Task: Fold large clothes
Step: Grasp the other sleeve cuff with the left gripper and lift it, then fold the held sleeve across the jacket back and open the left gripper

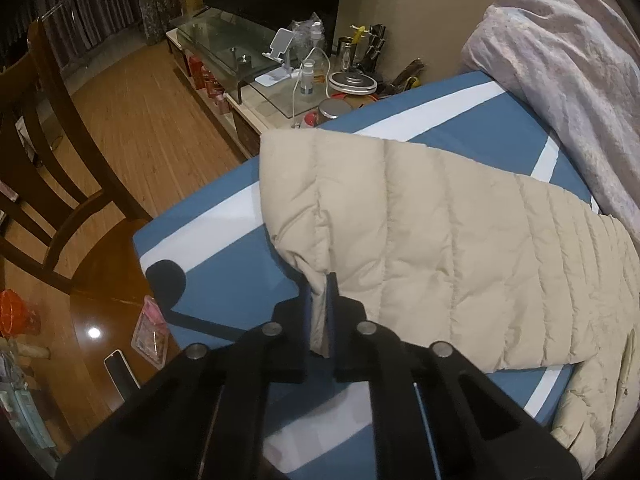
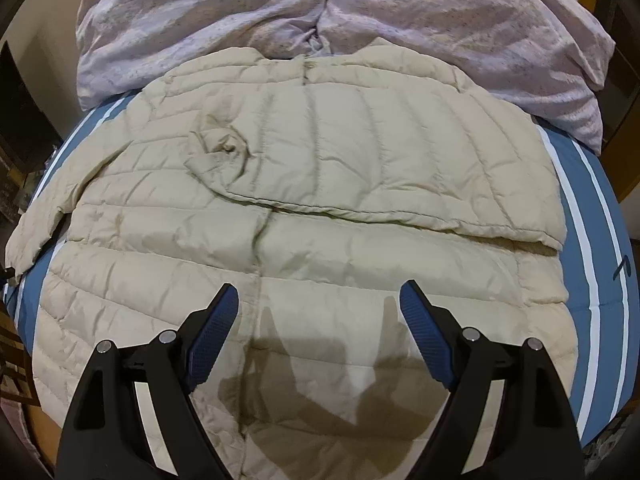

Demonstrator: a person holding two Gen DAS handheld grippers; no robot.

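A beige quilted down jacket (image 2: 320,208) lies spread on a blue mat with white stripes (image 2: 588,240). Its right sleeve (image 2: 380,168) is folded across the chest, the cuff bunched near the middle. In the left wrist view the other sleeve (image 1: 400,224) stretches out over the mat (image 1: 224,256). My left gripper (image 1: 320,280) is shut on that sleeve's cuff (image 1: 318,312), which hangs between the blue pads. My right gripper (image 2: 320,300) is open and empty, hovering over the jacket's lower front, its shadow on the fabric.
A lilac quilt (image 2: 340,20) is piled behind the jacket, also in the left wrist view (image 1: 568,72). A wooden chair (image 1: 52,184), a phone (image 1: 120,372) and a pink packet (image 1: 150,332) sit left. A glass TV stand (image 1: 224,44) with jars stands beyond.
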